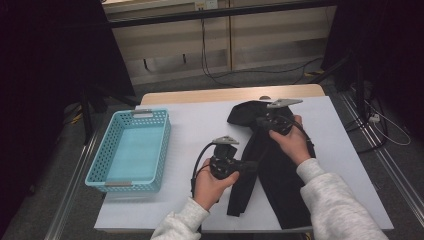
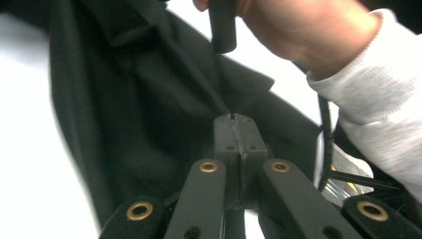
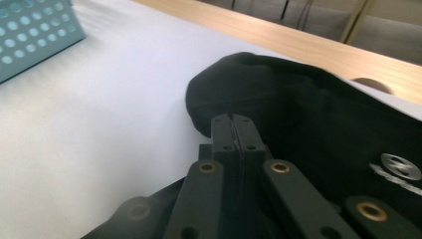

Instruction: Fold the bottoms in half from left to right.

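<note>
A black garment (image 1: 270, 170) lies spread on the white sheet (image 1: 200, 125) right of centre. Its upper end bunches into a rounded fold (image 3: 259, 84). My left gripper (image 1: 251, 165) points right at the garment's left edge. In the left gripper view its jaws (image 2: 234, 120) are shut, and a taut ridge of black cloth (image 2: 149, 99) runs up from their tip. My right gripper (image 1: 261, 120) rests over the upper part of the garment. Its jaws (image 3: 234, 121) are closed against the rounded fold, with no cloth seen between them.
A teal perforated basket (image 1: 102, 155) stands at the left of the sheet with nothing visible inside. The wooden table edge (image 1: 225, 94) runs along the back. Bare white sheet lies between the basket and the garment. Cables and dark stands surround the table on the floor.
</note>
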A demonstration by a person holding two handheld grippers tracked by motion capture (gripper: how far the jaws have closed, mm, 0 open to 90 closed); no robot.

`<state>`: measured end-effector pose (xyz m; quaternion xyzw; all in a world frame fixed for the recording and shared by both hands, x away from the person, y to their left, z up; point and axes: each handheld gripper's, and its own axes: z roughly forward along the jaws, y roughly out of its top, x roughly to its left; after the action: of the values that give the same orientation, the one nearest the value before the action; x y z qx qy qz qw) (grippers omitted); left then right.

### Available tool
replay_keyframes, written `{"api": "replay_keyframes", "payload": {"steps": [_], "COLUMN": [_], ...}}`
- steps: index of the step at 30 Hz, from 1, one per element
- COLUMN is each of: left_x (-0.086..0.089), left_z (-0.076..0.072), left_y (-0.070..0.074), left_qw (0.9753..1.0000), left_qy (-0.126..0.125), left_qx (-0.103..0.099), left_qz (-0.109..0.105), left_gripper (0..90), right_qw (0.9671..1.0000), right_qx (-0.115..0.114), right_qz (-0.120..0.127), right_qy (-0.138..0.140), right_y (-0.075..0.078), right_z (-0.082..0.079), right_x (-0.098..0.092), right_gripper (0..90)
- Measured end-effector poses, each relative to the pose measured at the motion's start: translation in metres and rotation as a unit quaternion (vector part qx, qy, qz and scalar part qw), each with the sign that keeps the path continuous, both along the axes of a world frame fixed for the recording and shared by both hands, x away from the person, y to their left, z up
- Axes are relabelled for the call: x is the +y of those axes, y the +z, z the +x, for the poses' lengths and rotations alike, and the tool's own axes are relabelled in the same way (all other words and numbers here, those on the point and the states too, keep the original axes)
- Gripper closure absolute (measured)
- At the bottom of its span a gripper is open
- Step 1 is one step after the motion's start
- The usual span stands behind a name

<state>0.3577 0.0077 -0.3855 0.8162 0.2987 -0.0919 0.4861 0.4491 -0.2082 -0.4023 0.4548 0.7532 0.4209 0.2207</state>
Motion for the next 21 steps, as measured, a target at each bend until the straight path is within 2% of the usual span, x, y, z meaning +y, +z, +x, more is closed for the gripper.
{"api": "replay_keyframes", "payload": {"steps": [2,4,5,6,7,8,9,10,11,12,13,14,15,16,18,19,21], "left_x": [-0.017,-0.032,-0.037,-0.042,-0.044,-0.044,-0.042,-0.037,-0.033,-0.026,-0.02,-0.013,-0.003,0.004,0.017,0.022,0.033], "left_z": [-0.001,0.0,0.0,0.0,0.002,0.005,0.007,0.011,0.016,0.02,0.022,0.024,0.027,0.029,0.031,0.033,0.035], "left_y": [0.008,0.013,0.015,0.017,0.017,0.017,0.016,0.013,0.01,0.007,0.004,0.001,-0.002,-0.006,-0.012,-0.014,-0.018], "left_qw": [0.9998,0.9994,0.9992,0.999,0.9989,0.9989,0.9988,0.9983,0.9979,0.9971,0.9959,0.9939,0.9927,0.9923,0.9904,0.9898,0.9889], "left_qy": [-0.015,-0.027,-0.033,-0.034,-0.031,-0.025,-0.022,-0.006,0.007,0.024,0.036,0.045,0.05,0.058,0.067,0.07,0.076], "left_qx": [-0.007,-0.002,-0.003,-0.016,-0.027,-0.033,-0.039,-0.059,-0.059,-0.062,-0.071,-0.083,-0.083,-0.083,-0.084,-0.084,-0.083], "left_qz": [-0.008,-0.021,-0.024,-0.024,-0.024,-0.022,-0.019,0.004,0.024,0.036,0.043,0.058,0.072,0.072,0.087,0.092,0.097], "left_gripper": [90.0,90.0,89.7,88.9,83.7,71.3,66.9,63.1,46.6,32.9,27.1,26.6,22.4,18.1,16.2,15.9,14.1], "right_qw": [0.9998,0.999,0.9978,0.9969,0.9955,0.9942,0.9922,0.9925,0.9932,0.9923,0.9905,0.9911,0.9915,0.9914,0.9936,0.9941,0.9956], "right_qx": [-0.008,-0.017,-0.023,-0.026,-0.022,-0.02,-0.032,-0.03,-0.011,0.015,0.025,0.023,0.026,0.035,0.042,0.038,0.044], "right_qz": [0.001,0.0,-0.002,-0.001,0.014,0.009,-0.014,-0.006,0.011,0.001,-0.019,-0.023,-0.019,-0.021,-0.023,-0.025,-0.023], "right_qy": [-0.017,-0.041,-0.062,-0.074,-0.091,-0.105,-0.119,-0.119,-0.115,-0.123,-0.134,-0.129,-0.126,-0.124,-0.102,-0.099,-0.079], "right_y": [0.008,0.018,0.025,0.027,0.029,0.029,0.029,0.028,0.023,0.018,0.013,0.009,0.004,-0.003,-0.01,-0.014,-0.018], "right_z": [-0.003,-0.007,-0.01,-0.012,-0.014,-0.017,-0.021,-0.024,-0.027,-0.028,-0.031,-0.034,-0.038,-0.041,-0.047,-0.053,-0.06], "right_x": [-0.017,-0.039,-0.055,-0.065,-0.081,-0.089,-0.099,-0.104,-0.108,-0.107,-0.106,-0.105,-0.104,-0.101,-0.096,-0.093,-0.087], "right_gripper": [90.0,90.0,90.0,89.9,89.0,89.2,88.3,82.6,61.8,45.1,43.1,47.0,43.1,34.9,33.2,32.0,31.9]}}
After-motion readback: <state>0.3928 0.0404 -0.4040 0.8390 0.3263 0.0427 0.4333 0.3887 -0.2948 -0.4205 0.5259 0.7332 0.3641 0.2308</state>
